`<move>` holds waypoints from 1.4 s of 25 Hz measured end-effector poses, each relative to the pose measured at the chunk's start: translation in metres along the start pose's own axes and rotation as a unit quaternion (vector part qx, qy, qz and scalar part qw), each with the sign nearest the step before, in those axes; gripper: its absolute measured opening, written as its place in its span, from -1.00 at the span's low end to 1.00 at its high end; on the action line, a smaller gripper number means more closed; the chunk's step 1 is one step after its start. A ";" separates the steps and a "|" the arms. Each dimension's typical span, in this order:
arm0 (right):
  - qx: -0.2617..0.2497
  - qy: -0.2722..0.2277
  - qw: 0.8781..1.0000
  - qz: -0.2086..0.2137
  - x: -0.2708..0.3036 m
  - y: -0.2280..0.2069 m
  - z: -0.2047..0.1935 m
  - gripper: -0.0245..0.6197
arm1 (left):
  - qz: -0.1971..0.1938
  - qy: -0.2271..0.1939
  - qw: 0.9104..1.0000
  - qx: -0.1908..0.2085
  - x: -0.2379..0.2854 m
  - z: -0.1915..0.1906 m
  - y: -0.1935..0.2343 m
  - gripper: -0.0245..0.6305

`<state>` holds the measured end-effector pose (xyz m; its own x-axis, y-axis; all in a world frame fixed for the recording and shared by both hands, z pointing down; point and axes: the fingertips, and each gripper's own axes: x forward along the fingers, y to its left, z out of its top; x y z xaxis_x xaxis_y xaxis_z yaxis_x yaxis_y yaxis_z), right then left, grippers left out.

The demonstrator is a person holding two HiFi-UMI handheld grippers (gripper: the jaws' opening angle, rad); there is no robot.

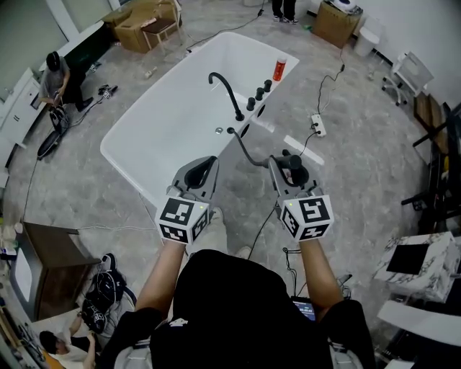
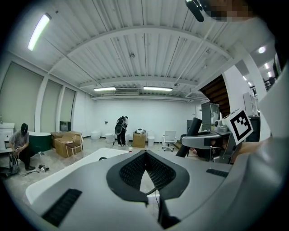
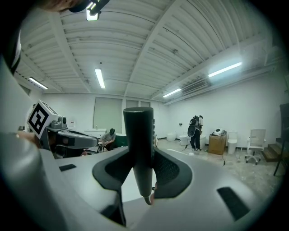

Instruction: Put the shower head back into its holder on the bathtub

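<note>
The white bathtub (image 1: 126, 137) lies ahead on the floor, with a black curved faucet (image 1: 227, 91), black knobs (image 1: 259, 92) and a red bottle (image 1: 279, 69) along its right rim. My right gripper (image 1: 288, 163) (image 3: 140, 158) is shut on the black shower head (image 1: 294, 165) (image 3: 139, 144), which stands upright between the pads. Its dark hose (image 1: 247, 153) runs back to the tub's rim near the faucet. My left gripper (image 1: 202, 173) (image 2: 144, 155) hovers beside it over the tub's near end, pads together at the tips, holding nothing.
A power strip (image 1: 318, 125) and cables lie on the floor right of the tub. Cardboard boxes (image 1: 144, 21) stand beyond it, and a person (image 1: 55, 79) crouches at far left. A wooden table (image 1: 50, 252) and a black bag (image 1: 101, 303) are at near left.
</note>
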<state>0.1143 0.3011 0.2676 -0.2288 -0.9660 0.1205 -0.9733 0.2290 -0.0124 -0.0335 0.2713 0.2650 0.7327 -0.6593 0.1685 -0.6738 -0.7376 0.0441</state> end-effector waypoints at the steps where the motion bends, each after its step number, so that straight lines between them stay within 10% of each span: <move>1: 0.000 0.002 1.000 0.002 0.005 0.001 -0.001 -0.47 | 0.000 0.003 1.000 -0.004 0.001 -0.002 0.005 -0.88; 35: 0.014 0.074 0.997 -0.017 0.280 -0.045 -0.017 -0.47 | -0.027 0.031 0.998 -0.052 0.188 0.002 0.224 -0.88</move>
<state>0.0946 0.0226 0.3190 -0.1937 -0.9444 0.2655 -0.9809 0.1919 -0.0331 -0.0462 -0.0179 0.3043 0.7631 -0.6062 0.2238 -0.6421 -0.7504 0.1570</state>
